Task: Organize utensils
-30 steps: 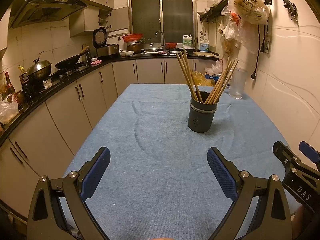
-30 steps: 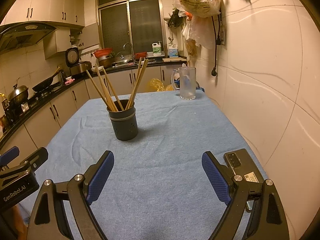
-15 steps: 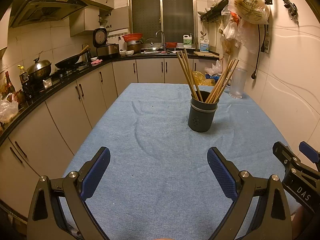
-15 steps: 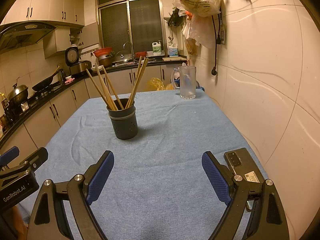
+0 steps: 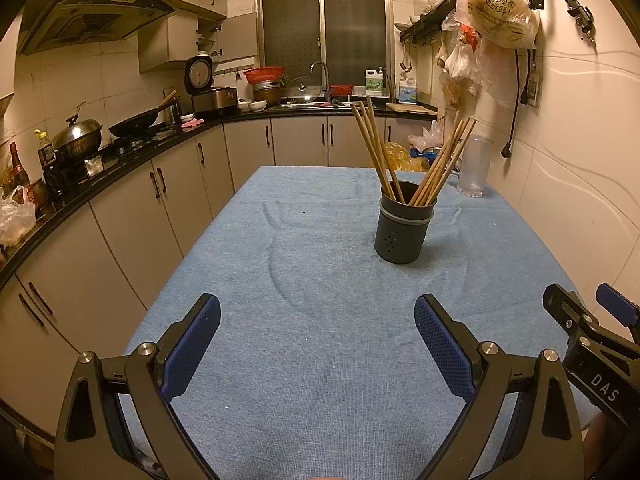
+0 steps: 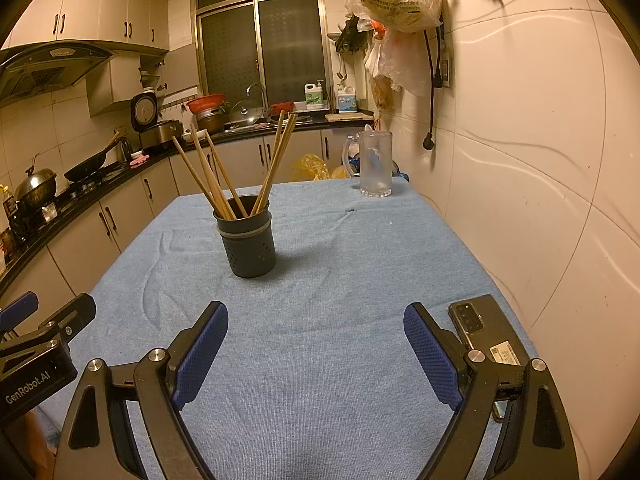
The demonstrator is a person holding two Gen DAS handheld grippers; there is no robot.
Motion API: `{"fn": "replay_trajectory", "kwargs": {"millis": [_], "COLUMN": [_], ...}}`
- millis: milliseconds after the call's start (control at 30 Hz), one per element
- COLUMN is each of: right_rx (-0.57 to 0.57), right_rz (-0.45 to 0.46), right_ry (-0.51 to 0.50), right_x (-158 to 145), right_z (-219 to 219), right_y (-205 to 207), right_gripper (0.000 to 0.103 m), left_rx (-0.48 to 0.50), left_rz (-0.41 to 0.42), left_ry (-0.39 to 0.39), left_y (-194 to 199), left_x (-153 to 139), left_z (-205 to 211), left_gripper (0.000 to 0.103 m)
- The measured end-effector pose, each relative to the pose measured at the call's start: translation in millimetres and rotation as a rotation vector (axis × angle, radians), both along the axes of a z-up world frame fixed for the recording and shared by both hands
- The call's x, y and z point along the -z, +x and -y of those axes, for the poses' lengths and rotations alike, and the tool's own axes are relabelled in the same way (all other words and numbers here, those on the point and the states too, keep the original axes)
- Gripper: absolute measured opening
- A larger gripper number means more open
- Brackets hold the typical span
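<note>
- Hovering low over the near end of the desk, the left claw (image 5: 316,344) has its blue-padded jaws spread wide with nothing between them but bare cloth.
- Beside it the right claw (image 6: 316,348) is just the same: jaws wide apart, empty, angled down toward the cloth.
- Nothing has changed over the last second; both claws sit where they were and the holder and its sticks have not shifted. I take that as a pause, not a step in progress.
- Each claw shows at the edge of the other's view, so the two are held close side by side, well short of the holder.
- A dark phone (image 6: 486,336) lies flat on the cloth just beyond the right claw's right finger, near the wall edge.
- Further out, about mid-desk, stands the dark round utensil holder (image 5: 403,226), upright on the blue cloth (image 5: 312,248).
- The wooden chopsticks (image 5: 438,168) are all in the holder, fanned into two leaning groups, one to the left and one to the right.
- No loose utensil is visible anywhere on the cloth, so my guess is the sorting is either finished or has yet to start on something out of view.
- At the far end near the wall stands a clear glass mug (image 6: 375,164), well apart from the holder.
</note>
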State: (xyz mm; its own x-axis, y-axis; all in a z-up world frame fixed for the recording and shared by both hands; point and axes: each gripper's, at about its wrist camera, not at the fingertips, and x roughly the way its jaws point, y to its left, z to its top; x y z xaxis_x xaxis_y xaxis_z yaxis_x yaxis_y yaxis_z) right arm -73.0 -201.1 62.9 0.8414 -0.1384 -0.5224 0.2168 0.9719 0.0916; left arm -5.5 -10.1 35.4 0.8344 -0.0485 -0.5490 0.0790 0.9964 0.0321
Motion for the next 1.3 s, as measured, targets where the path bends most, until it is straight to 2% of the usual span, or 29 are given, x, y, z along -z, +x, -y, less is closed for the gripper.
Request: {"fn": "replay_trajectory", "kwargs": {"millis": [1300], "right_rx": [-0.002], "right_rz": [-0.023], "right_ry": [-0.001], "right_x": [4.9], "right_z": [0.8], "right_y": [2.5], "right_gripper": [0.093], "left_rx": [0.006], "left_rz": [-0.021], "left_ry": [-0.009], "left_y": [3.9], "left_x": [7.6], "left_z": [0.2], "left_gripper": [0.097]}}
